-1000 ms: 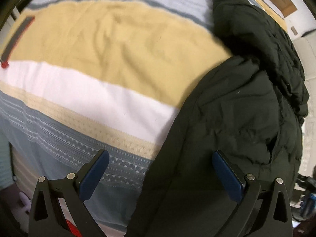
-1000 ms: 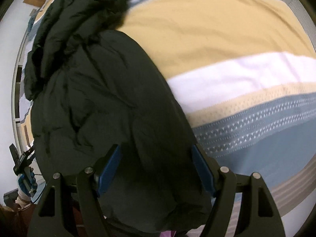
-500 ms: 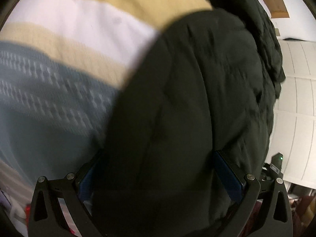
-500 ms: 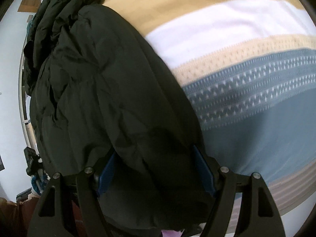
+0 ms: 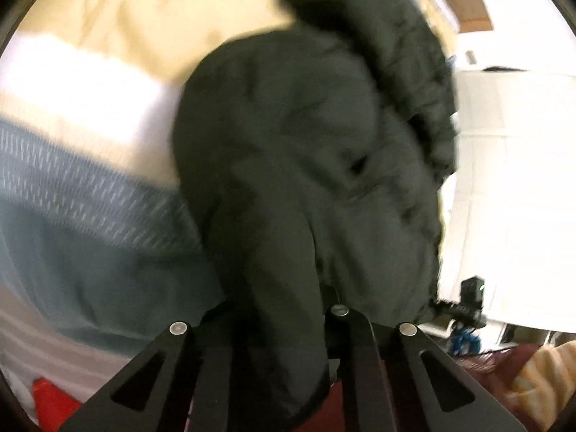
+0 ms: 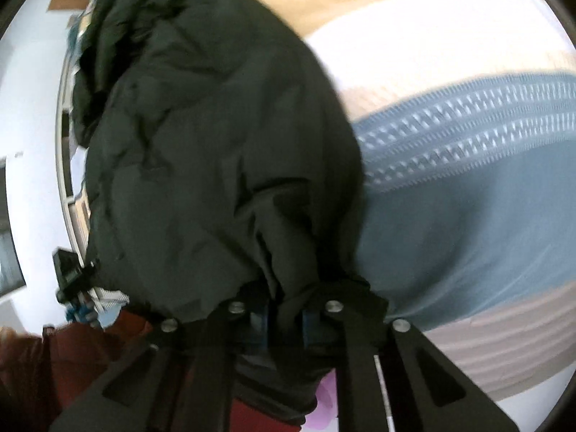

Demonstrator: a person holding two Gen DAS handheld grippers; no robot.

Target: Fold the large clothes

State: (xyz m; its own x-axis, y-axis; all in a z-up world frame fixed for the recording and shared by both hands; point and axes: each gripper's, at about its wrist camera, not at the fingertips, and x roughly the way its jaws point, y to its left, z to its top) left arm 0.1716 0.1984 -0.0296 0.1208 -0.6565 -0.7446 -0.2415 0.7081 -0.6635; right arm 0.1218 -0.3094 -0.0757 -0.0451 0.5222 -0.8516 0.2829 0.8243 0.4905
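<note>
Both pairs of tongs have closed since a moment ago, when they stood wide apart over the dark green puffer jacket point(image 5: 316, 165); now each pinches a fold of its near hem. That jacket lies lengthwise on the bed, on a striped bedspread point(image 6: 468, 187) of yellow, white and patterned grey-blue bands, its hood end farthest from the cameras. From the left wrist, the left tongs point(image 5: 284, 324) are drawn in tight around a thick roll of fabric that swallows the fingertips, so the pads themselves cannot be seen. From the right wrist, the right tongs point(image 6: 284, 318) show their blue pads point(image 6: 260, 320) pressed against a thinner gathered pleat. The left view alone shows a white panelled wall point(image 5: 511, 180) to the jacket's right and a red object point(image 5: 50, 401) at the lower left. The right view alone shows a pink patch point(image 6: 325, 401) under the hem. Both views are motion-blurred.
</note>
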